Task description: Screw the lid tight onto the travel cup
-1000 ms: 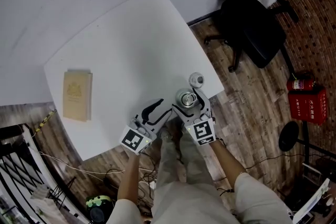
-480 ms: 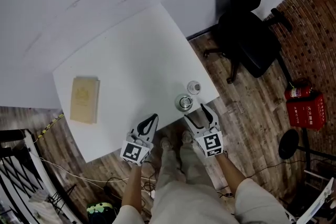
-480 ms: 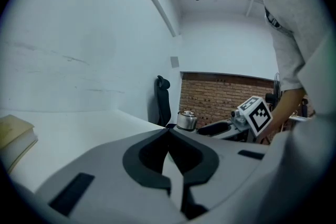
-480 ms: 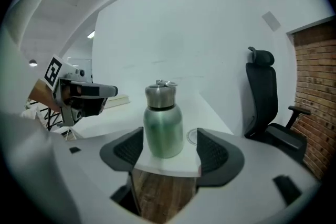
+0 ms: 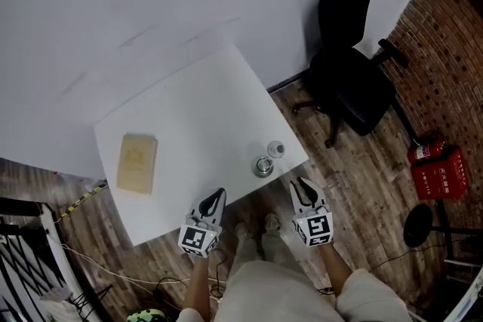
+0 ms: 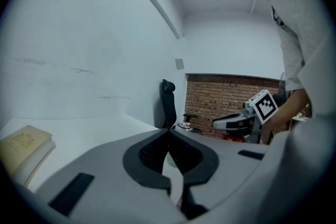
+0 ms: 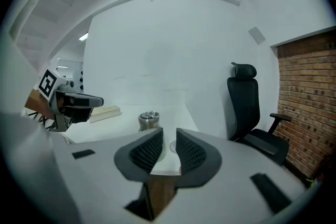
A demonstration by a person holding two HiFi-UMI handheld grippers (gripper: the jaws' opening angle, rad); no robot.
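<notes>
The steel travel cup (image 5: pixel 263 166) stands upright near the white table's (image 5: pixel 189 117) front right corner. Its small round lid (image 5: pixel 277 149) lies on the table just beyond it, apart from it. Both grippers hover at the table's near edge, away from the cup. My left gripper (image 5: pixel 219 193) is shut and empty, its tips meeting in the left gripper view (image 6: pixel 169 131). My right gripper (image 5: pixel 301 183) has just been closing and shows a narrow gap with nothing in it (image 7: pixel 169 132). In the right gripper view the cup (image 7: pixel 149 119) stands ahead and the lid (image 7: pixel 172 146) shows through the gap.
A tan book (image 5: pixel 136 163) lies at the table's left side. A black office chair (image 5: pixel 349 75) stands on the wooden floor to the right, with a red box and fire extinguisher (image 5: pixel 438 168) further right. A white wall runs behind the table.
The right gripper let go of the cup and both grippers drew back to the table's near edge. The left jaws shut and the right jaws narrowed. The cup and lid stayed put.
</notes>
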